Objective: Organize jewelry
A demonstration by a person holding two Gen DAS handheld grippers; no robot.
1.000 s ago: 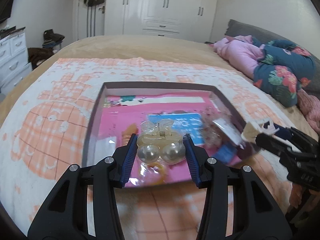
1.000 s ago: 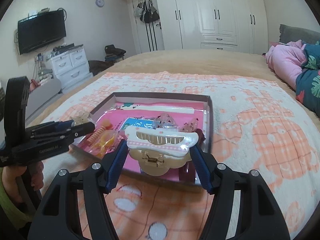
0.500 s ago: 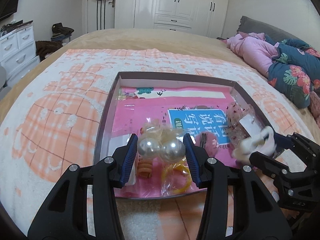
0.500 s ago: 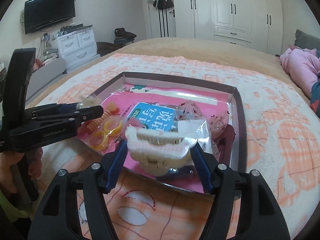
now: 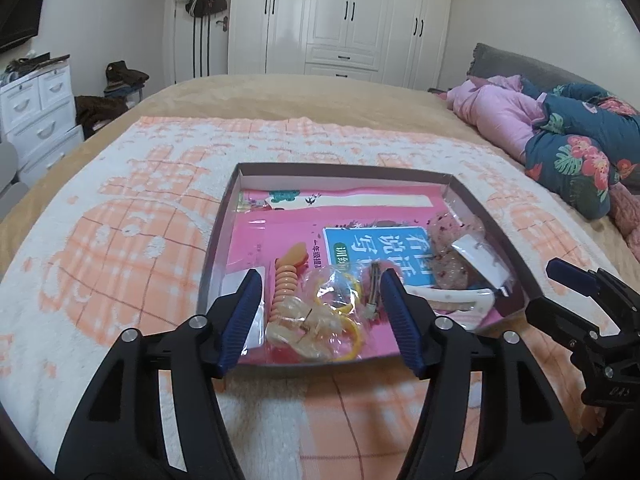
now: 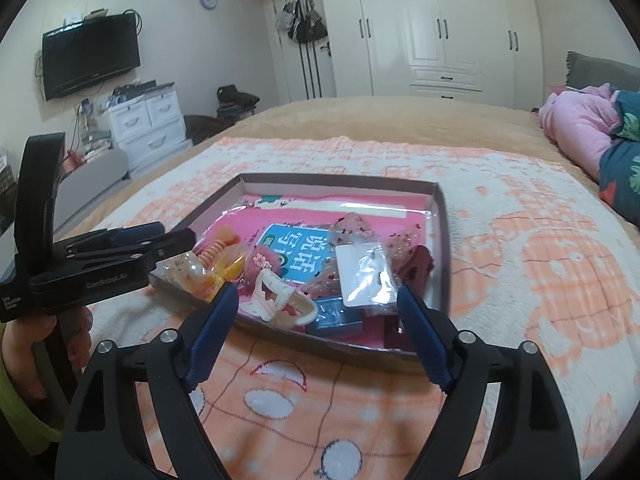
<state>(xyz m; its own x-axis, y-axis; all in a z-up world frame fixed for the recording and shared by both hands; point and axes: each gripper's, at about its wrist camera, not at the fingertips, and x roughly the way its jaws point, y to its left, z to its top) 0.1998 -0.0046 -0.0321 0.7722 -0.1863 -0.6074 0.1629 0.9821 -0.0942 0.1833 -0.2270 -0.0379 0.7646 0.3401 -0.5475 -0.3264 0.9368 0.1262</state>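
Note:
A shallow brown box (image 5: 496, 224) (image 6: 442, 240) lies on the bed with hair accessories inside. My left gripper (image 5: 322, 316) is open and empty just over the box's near edge. Below it lies the clear pearl clip (image 5: 300, 320) among an orange spiral clip (image 5: 286, 280) and a yellow ring (image 5: 352, 332). My right gripper (image 6: 318, 332) is open and empty at the box's near edge. The white-and-pink claw clip (image 6: 280, 300) (image 5: 460, 300) rests inside the box, tilted.
The box stands on a white and orange blanket (image 5: 132, 232) over a tan bed. Pink and floral bedding (image 5: 560, 136) is piled at the right. A white drawer unit (image 6: 148, 124) and a wall TV (image 6: 90, 60) stand beyond the bed's left side.
Both grippers opened. The pearl clip dropped from the left gripper into the box. The white-and-pink claw clip dropped from the right gripper into the box. Both grippers drew back slightly.

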